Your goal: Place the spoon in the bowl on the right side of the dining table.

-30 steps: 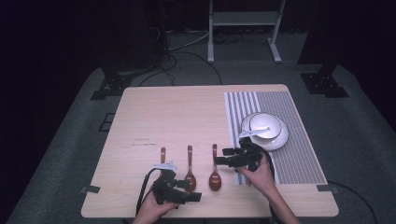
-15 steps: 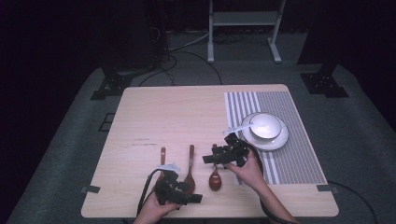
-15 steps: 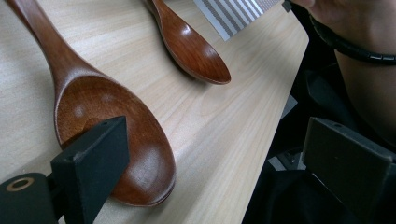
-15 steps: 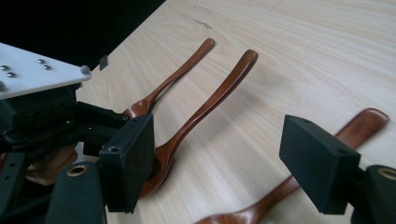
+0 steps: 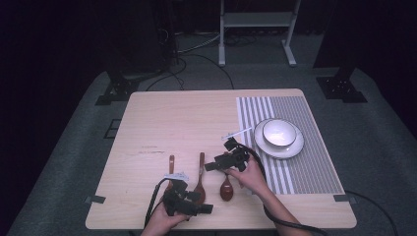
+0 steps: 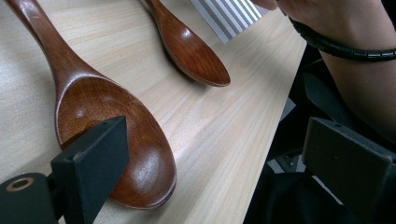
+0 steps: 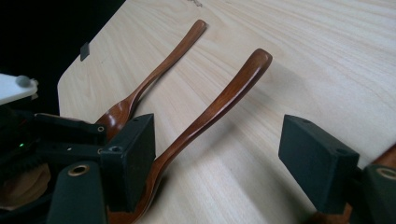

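Black jaws of the left gripper point(image 6: 224, 172) stand wide apart with nothing between them; one jaw rests just over the bowl of the middle wooden spoon point(image 6: 112, 135), the other hangs past the table's near edge. Beyond it lies the right spoon point(image 6: 194, 46), its bowl toward the same edge, and past that a corner of the striped mat point(image 6: 233, 16).

Jaws of the right gripper point(image 7: 219, 154) are likewise spread wide and hold nothing. Between them the middle spoon's handle point(image 7: 224, 98) runs away across the pale wood table point(image 7: 327, 60); the left spoon point(image 7: 159, 74) lies beside it, its bowl partly hidden by the left gripper's body.

From the high view, the left gripper point(image 5: 189, 202) sits near the table's front edge at the spoons' bowls, and the right gripper point(image 5: 227, 160) hovers just above the right spoon point(image 5: 226, 189). Well to the right, a white bowl point(image 5: 279, 132) stands on a white plate point(image 5: 295, 147) on the grey striped mat. Faint marks show on the tabletop left of the spoons, too small to read.
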The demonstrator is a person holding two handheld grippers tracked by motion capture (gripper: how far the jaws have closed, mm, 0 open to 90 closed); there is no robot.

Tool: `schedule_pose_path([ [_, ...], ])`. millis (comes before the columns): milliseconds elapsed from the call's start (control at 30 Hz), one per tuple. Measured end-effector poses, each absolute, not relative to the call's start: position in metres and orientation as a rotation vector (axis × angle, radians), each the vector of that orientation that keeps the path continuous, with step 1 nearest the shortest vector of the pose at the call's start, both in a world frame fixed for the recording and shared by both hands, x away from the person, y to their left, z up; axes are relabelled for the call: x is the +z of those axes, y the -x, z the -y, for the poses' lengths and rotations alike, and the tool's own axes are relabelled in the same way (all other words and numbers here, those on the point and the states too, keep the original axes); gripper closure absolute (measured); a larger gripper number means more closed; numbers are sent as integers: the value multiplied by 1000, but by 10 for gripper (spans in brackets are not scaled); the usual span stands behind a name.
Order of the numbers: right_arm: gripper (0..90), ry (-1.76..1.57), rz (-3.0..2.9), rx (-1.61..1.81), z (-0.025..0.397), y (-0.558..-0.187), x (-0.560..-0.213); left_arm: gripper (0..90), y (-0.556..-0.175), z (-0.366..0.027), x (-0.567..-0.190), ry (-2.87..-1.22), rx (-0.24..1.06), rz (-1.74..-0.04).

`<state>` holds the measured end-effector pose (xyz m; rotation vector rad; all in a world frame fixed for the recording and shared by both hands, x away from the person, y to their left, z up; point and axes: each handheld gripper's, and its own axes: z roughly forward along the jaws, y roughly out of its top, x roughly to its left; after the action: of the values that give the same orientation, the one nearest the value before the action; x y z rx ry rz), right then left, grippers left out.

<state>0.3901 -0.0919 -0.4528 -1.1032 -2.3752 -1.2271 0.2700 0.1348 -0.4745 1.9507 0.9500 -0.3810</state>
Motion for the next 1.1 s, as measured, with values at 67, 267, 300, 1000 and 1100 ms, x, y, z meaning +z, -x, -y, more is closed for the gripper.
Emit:
schedule_pose_path([
  [67,261,1105,2375,-1223,90,-392,-454,64,-270,-135,-475,-1953,-380,-948],
  [267,262,1110,2366,-1194,77,-401,-458,65,-270,-135,-475,-1948,-380,-949],
  [300,262,1110,2366,-1194,77,-401,-458,65,-270,-135,-475,-1947,-380,-950],
  [1000,430,1195,2338,-1160,59,-419,-471,65,-270,-135,-475,-1949,-378,-949],
  [1100,452,1207,2332,-1156,56,-422,-473,65,-270,-135,-475,-1950,-378,-947],
])
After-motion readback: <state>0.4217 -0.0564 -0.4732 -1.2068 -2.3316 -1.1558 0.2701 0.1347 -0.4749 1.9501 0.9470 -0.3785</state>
